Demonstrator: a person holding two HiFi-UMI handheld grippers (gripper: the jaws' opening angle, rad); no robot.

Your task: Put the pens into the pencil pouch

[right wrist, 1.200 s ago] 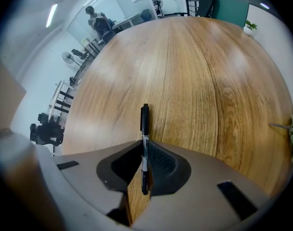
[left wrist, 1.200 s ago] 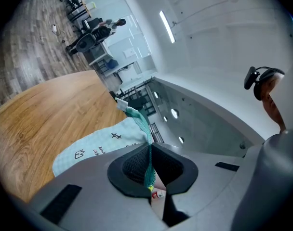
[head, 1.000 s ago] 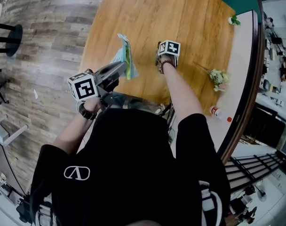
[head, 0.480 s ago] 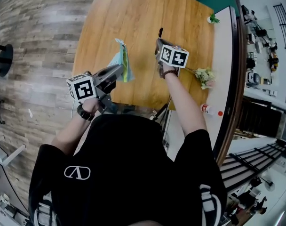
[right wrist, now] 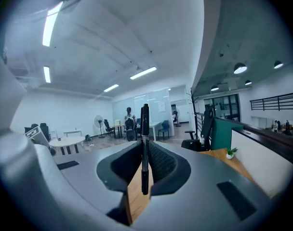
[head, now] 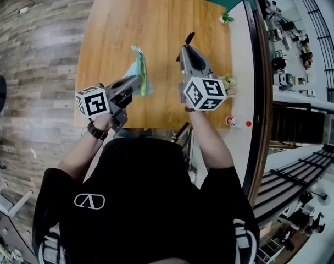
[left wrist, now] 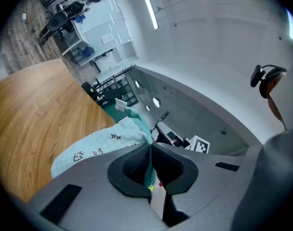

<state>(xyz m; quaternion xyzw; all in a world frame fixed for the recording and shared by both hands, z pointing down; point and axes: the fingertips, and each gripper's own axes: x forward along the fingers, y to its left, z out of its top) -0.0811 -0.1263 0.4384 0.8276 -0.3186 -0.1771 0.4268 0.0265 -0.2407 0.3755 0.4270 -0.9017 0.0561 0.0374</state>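
Head view: flowers [head: 228, 83], bottle [head: 233, 121] (red-capped) near right tongs [head: 184, 49].

pouch [head: 138, 73] left of pen [head: 189, 38] | both over table [head: 156, 15]

Black short-sleeved T-shirt [head: 145, 202] with a white outline oval logo [head: 89, 201] on the front. White stripes [head: 245, 243] show low at both sides of the dark clothing. There is a dark wristband [head: 95, 131] on the left wrist. The left gripper [head: 138, 80] and right gripper [head: 184, 49] have smooth grey moulded shells that taper toward the jaws. Black textured pads [left wrist: 132, 165] line a scooped recess, and flat black rectangular insets [right wrist: 232, 192] sit on the shell. Each gripper has a white cube with black square markers, the left cube [head: 94, 102] and the right cube [head: 202, 94].
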